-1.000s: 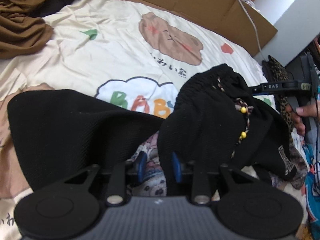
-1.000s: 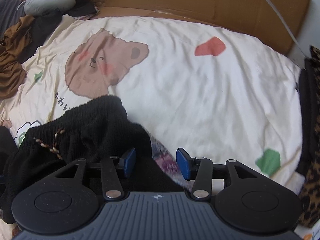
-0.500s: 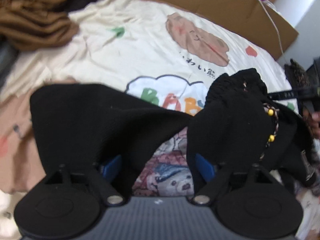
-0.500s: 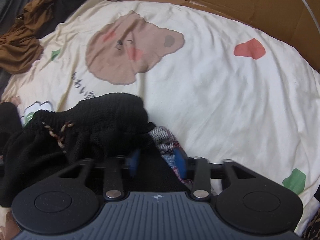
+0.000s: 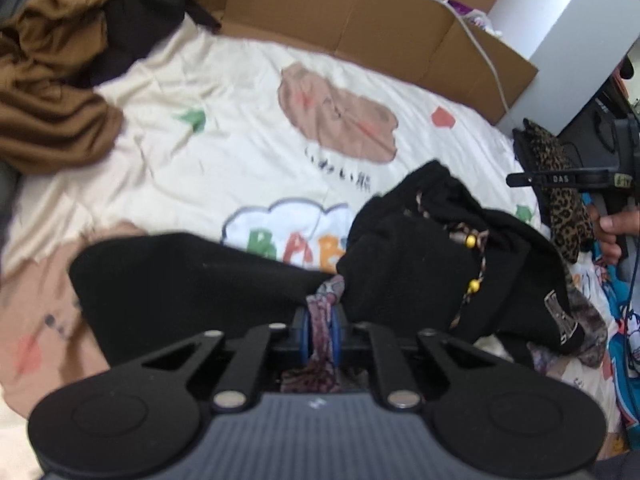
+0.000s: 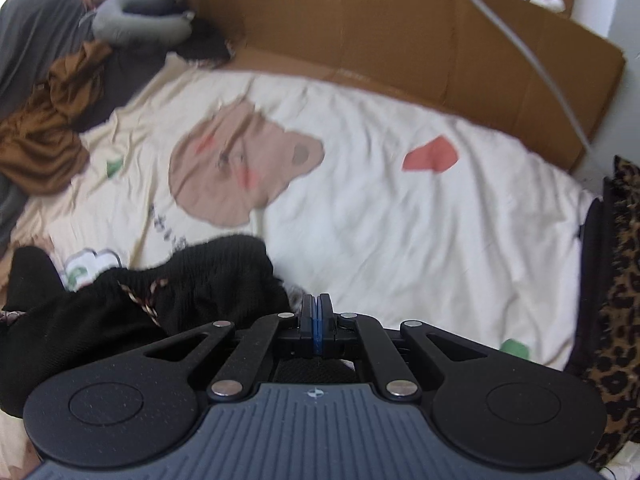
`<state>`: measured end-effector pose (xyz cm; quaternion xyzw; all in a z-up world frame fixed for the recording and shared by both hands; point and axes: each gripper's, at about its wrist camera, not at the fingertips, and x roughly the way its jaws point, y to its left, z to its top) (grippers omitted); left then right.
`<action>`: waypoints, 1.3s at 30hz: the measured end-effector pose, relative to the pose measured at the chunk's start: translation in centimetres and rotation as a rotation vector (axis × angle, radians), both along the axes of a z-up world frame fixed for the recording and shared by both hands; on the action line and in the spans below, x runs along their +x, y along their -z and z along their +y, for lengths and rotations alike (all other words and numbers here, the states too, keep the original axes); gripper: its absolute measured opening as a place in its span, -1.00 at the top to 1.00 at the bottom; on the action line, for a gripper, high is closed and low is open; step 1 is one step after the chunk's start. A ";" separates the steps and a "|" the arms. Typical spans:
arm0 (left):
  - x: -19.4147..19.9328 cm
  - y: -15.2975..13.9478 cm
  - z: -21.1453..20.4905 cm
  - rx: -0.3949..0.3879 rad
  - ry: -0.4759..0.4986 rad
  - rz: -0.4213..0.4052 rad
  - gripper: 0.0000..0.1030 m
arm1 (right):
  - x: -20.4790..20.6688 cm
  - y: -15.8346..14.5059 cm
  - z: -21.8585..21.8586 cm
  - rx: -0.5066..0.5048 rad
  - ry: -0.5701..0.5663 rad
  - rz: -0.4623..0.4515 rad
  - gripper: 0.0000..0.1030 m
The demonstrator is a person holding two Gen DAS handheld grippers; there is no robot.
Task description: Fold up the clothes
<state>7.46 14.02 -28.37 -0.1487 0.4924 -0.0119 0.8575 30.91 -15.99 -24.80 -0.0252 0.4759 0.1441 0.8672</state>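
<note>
Here, on a cream bear-print bedsheet [image 6: 400,232] walled by flattened cardboard [image 6: 400,40], the left gripper [image 5: 320,332] pinches patterned fabric [image 5: 324,312] beside the crumpled black shorts [image 5: 420,264], while the right gripper [image 6: 316,320] is clamped tight, its catch unclear.

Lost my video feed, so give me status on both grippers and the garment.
Left gripper shut on patterned fabric. Right gripper shut, catch unseen. Black garment bunched on bedsheet. Nothing in the way.

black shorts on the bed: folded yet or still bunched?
Still bunched. The black shorts lie crumpled on the bed sheet, waistband humped up, drawstring trailing loose across them.
</note>
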 end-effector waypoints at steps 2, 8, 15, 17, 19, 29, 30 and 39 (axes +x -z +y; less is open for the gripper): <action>0.4 -0.7 0.1 0.007 -0.006 0.002 0.78 | 0.2 -0.6 -0.2 0.022 0.016 0.010 1.00; -0.2 -1.2 -0.1 -0.013 0.004 0.033 0.84 | 1.2 0.2 1.4 0.142 0.054 0.088 -0.05; -1.7 -0.5 -0.3 -0.099 0.008 0.033 0.96 | 3.3 3.3 4.9 0.098 0.017 0.151 -0.16; -1.7 -0.7 -0.4 -0.110 0.019 0.026 0.96 | 3.5 4.4 5.5 0.065 -0.021 0.177 0.49; -1.6 -0.9 -0.5 -0.114 0.023 0.012 0.97 | 3.1 4.7 6.0 0.034 -0.072 0.176 0.96; 0.4 -6.1 1.8 -0.082 -0.019 -0.128 0.99 | 2.3 -2.3 2.3 0.093 0.014 0.026 0.96; 0.6 -6.7 1.9 -0.070 -0.017 -0.145 0.99 | 2.1 -3.1 2.0 0.101 0.026 0.009 0.97; 1.3 -4.7 1.7 -0.084 0.010 -0.124 0.99 | -2.0 -2.8 0.5 0.075 0.021 0.040 0.97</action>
